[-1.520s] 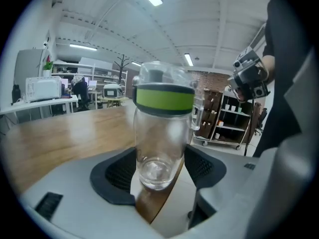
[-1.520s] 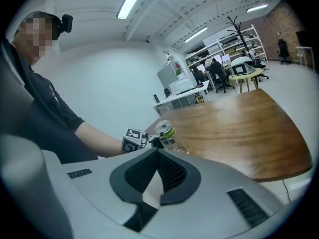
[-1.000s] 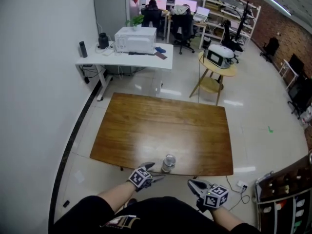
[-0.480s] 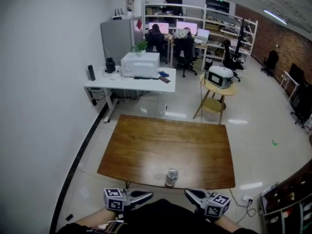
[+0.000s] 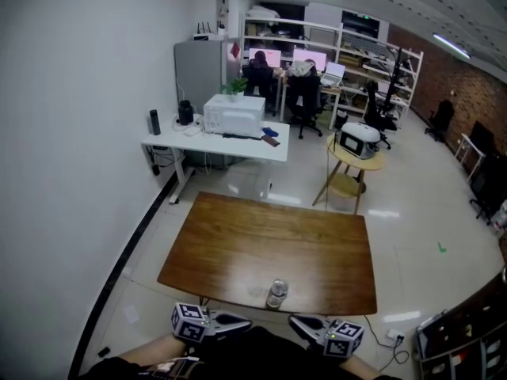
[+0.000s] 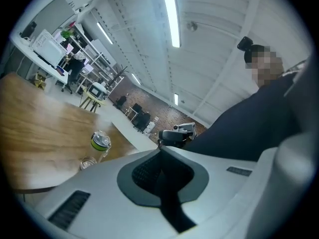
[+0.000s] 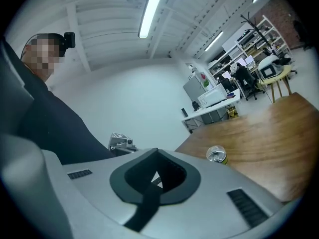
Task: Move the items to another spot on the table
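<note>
A clear bottle (image 5: 276, 293) with a green band and a clear lid stands upright near the front edge of the brown wooden table (image 5: 261, 236). Both grippers hang in front of that edge, close to the person's body and off the table. My left gripper (image 5: 247, 321) is shut and empty, below and left of the bottle. My right gripper (image 5: 291, 321) is also shut and empty, below and right of it. The left gripper view shows the bottle (image 6: 100, 142) beyond the closed left gripper (image 6: 160, 146). The right gripper view shows the bottle (image 7: 217, 155) past the closed right gripper (image 7: 157, 151).
Behind the table stand a white desk (image 5: 218, 142) with a white box-shaped appliance (image 5: 234, 115) and a round yellow side table (image 5: 351, 161) carrying another appliance. A white wall runs along the left. Shelves, chairs and seated people fill the back of the room.
The left gripper, open beside the bottle a second ago, has drawn back off the table and shut. The right gripper has shifted slightly. The bottle stays put; the head view has tilted up.
</note>
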`<state>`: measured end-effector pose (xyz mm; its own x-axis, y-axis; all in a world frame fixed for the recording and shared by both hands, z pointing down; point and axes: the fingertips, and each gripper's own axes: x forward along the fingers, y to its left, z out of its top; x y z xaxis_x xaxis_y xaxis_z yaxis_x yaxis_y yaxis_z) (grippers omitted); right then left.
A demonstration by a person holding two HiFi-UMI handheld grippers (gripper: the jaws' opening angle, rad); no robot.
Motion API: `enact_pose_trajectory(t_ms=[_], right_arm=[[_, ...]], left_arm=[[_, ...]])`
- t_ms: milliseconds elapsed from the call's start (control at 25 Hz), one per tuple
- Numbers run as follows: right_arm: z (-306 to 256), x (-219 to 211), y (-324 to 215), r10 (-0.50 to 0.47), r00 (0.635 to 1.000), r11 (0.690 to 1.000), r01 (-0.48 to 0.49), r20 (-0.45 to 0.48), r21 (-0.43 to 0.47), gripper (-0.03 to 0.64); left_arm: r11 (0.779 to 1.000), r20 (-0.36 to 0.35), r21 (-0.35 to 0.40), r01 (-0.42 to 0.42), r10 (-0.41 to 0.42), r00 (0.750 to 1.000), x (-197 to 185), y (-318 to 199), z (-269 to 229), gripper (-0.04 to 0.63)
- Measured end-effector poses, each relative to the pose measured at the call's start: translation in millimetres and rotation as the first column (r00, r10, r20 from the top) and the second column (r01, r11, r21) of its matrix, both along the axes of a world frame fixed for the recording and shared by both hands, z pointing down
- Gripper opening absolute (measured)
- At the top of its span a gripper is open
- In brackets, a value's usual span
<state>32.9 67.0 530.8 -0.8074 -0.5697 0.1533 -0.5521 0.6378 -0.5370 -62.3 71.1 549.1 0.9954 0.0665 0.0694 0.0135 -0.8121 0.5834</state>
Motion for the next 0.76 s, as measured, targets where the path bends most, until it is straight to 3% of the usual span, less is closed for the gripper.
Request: enact_pose_trajectory(t_ms=[760], right_arm=[[1.9, -4.9, 9.9, 0.022, 1.0, 1.0, -0.021, 0.016, -0.006, -0.012]], left_arm=[[0.998, -0.002, -0.038, -0.045, 0.045, 0.999, -2.8, 7.0, 6.1, -0.009]])
